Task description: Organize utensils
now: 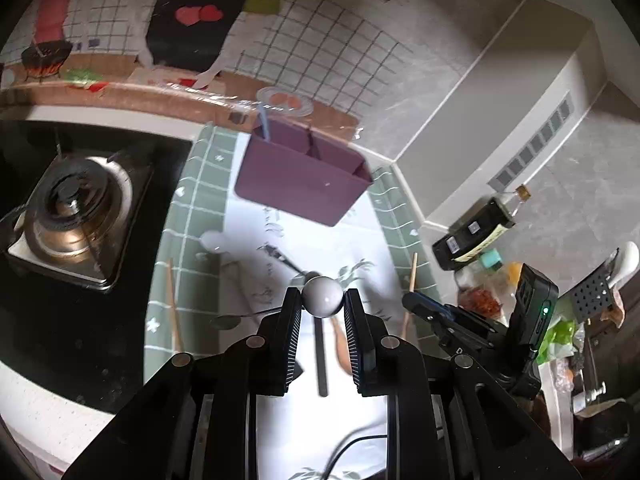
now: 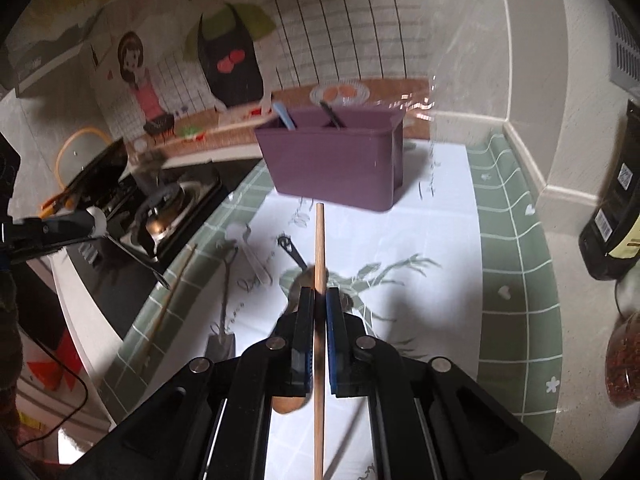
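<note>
The purple box (image 2: pixel 336 160) at the back of the mat (image 2: pixel 516 248) already has two things standing in it. The right gripper (image 2: pixel 319 294) is squeezed tight on a wooden chopstick (image 2: pixel 319 240). The left gripper (image 1: pixel 322 300) pinches the round white end of a metal spoon (image 1: pixel 322 295). More spoons (image 2: pixel 226 280) and another chopstick (image 2: pixel 172 296) lie on the mat, so plenty is left to put away.

One purple utensil holder (image 2: pixel 334 164) stands on the table, its two visible compartments holding one blue-handled utensil (image 2: pixel 285 116) and one dark-handled utensil (image 2: pixel 332 115). Two wooden chopsticks show: one (image 2: pixel 319 320) in the right tool (image 2: pixel 319 294), one (image 2: pixel 170 300) on the green mat (image 2: pixel 516 264). One white-knobbed metal utensil (image 1: pixel 322 296) sits in the left tool (image 1: pixel 322 300). One gas burner (image 1: pixel 70 216) and one dark sauce bottle (image 1: pixel 476 228) are visible.
</note>
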{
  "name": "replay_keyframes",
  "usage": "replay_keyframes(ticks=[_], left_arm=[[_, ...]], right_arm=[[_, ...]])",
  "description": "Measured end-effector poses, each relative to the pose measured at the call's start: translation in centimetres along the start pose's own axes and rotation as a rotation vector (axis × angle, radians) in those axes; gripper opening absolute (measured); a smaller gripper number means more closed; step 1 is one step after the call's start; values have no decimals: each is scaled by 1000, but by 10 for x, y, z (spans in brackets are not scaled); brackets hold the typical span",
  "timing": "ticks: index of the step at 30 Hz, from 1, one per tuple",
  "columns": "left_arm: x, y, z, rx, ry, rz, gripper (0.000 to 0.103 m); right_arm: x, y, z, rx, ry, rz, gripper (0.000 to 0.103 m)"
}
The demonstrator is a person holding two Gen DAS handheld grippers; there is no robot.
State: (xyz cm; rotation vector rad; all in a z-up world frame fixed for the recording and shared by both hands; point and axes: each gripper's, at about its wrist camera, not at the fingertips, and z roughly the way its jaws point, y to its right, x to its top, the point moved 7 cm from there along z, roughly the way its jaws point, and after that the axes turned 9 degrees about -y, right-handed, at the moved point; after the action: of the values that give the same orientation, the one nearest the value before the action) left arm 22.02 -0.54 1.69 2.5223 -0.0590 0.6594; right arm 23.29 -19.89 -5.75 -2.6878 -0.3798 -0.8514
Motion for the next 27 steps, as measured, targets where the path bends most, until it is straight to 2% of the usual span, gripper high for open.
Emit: replay_keyframes(ticks=[3, 5, 7, 10, 13, 16, 18, 22, 27], left_arm=[[17, 18, -6, -37, 12, 18, 23], [43, 38, -21, -101, 39, 40, 23], [72, 59, -40, -152, 83, 78, 23], [129, 88, -66, -211, 169, 136, 23], [170, 96, -67, -254, 191, 146, 23], [206, 86, -46, -294, 170, 98, 23], [225, 69, -21, -306, 140, 53, 23], [240, 43, 18, -302, 100, 15, 23], [248, 15, 72, -333, 17, -33, 23]], right_arm=[[18, -3, -18, 3, 60, 19, 6], [47, -10, -45, 12, 138, 18, 6], [89, -19, -86, -4, 246, -13, 6], [148, -29, -131, -44, 355, -57, 6], [207, -31, -159, -104, 454, -87, 6], [237, -26, -152, -116, 490, -89, 6], [249, -17, -132, -120, 494, -70, 6], [257, 1, -80, -115, 461, -30, 6], [261, 22, -15, -67, 413, 34, 6]])
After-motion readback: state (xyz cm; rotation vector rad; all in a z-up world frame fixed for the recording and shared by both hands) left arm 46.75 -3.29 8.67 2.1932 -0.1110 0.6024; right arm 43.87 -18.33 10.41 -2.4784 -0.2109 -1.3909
